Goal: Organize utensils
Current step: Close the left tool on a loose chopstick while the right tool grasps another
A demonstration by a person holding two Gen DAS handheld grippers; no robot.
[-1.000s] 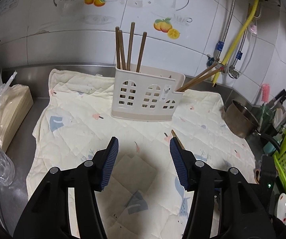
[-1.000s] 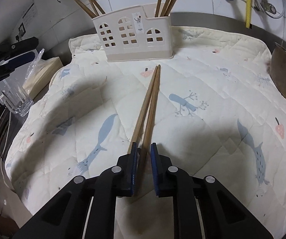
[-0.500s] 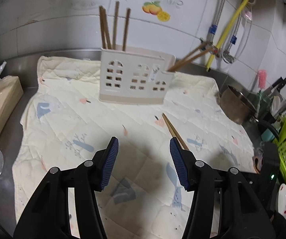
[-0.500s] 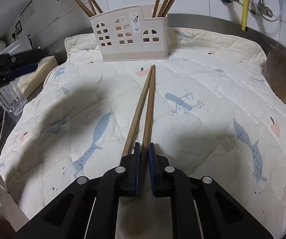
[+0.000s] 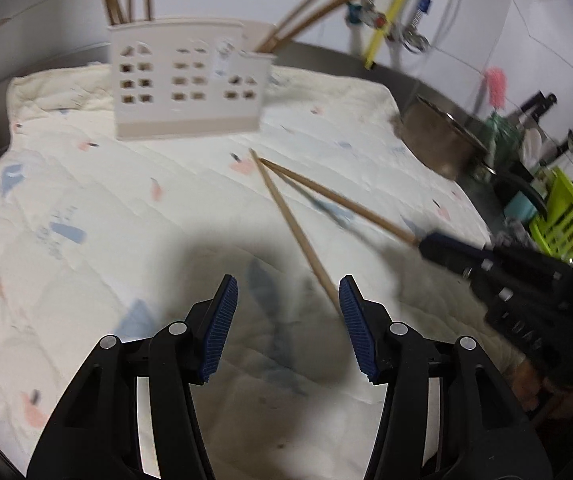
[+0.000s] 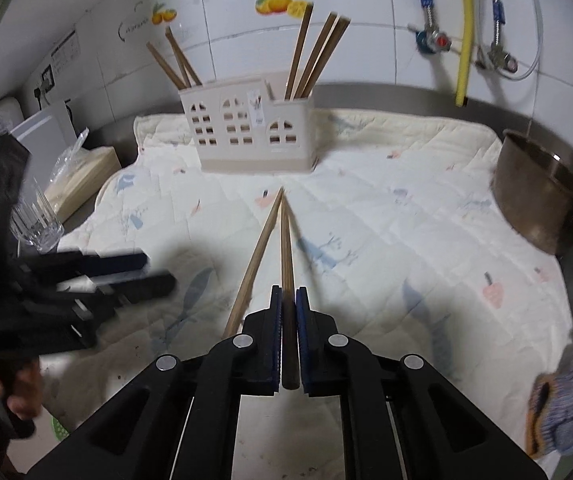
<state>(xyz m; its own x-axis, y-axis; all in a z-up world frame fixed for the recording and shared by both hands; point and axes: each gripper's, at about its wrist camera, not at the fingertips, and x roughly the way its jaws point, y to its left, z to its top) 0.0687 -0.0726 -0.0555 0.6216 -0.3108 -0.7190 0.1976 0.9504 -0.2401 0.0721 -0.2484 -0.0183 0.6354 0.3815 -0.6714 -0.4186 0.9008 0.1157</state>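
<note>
The right gripper [image 6: 286, 336] is clamped tight on one wooden chopstick [image 6: 285, 248], whose butt end sticks out behind the pads and whose tip reaches forward over the middle of the quilted mat [image 6: 386, 216]. A second chopstick [image 6: 255, 260] lies just left of it, their far tips almost meeting; its near end lies close beside the left finger of that gripper, outside the pads. In the left wrist view this loose chopstick [image 5: 294, 228] runs from the mat's middle back to the pad of the left gripper's right finger [image 5: 356, 334]; whether it touches that pad cannot be told through the blur.

The left gripper [image 5: 286, 328] hovers over the mat's near part, its jaws about half open and closing, with only mat showing between them. A hand [image 6: 14, 384] holds it at the mat's left edge.

Beyond the chopstick tips, toward the mat's far edge, stands the cream utensil holder [image 6: 252, 136], upright, with window-shaped cutouts. Its left compartment holds two chopsticks [image 6: 174, 64] leaning left; its lower right compartment holds three [image 6: 314, 56] leaning right. No contents of the middle part can be made out.

Off the mat's right edge a metal bowl [image 6: 542, 196] sits tilted; its contents cannot be seen. Off the left edge a clear glass [image 6: 36, 220] stands beside a bagged yellowish box [image 6: 82, 174].
</note>
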